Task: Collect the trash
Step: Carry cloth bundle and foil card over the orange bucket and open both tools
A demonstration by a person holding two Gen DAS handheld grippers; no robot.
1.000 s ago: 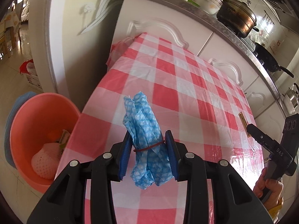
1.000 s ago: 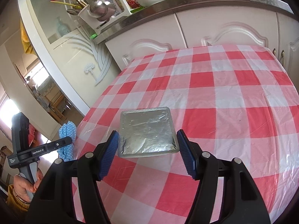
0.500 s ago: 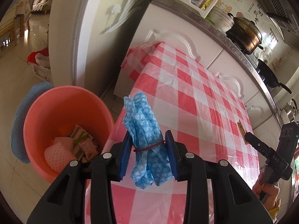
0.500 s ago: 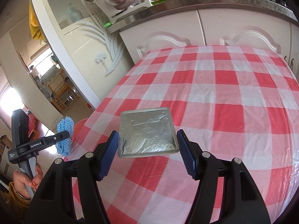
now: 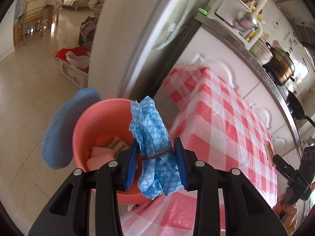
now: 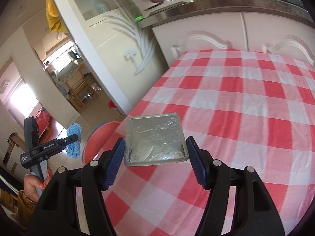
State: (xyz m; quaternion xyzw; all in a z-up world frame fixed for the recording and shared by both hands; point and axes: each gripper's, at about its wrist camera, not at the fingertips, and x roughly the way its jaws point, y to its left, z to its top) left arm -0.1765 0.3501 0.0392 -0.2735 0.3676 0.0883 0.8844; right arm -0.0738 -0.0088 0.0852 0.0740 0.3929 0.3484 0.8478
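While both grippers carry trash toward the bin, a mistimed release is the main risk.

With its blue pads pinched narrow on the blue cloth bundle [image 5: 155, 151] at the red rubber band, the left gripper [image 5: 156, 164] holds it low in the left wrist view, in front of the pink bucket [image 5: 86, 118], whose near rim is hidden; whether the bundle is truly over the opening I cannot tell, so it could land on the floor or the blue mat [image 5: 65, 125]. In the right wrist view, the right gripper [image 6: 155, 159] clamps the flat foil packet [image 6: 155, 137] by its edges, over the checked tablecloth [image 6: 246, 108] with the bucket at lower left. That edge-only grip on a slick, thin packet looks liable to buckle or slip.
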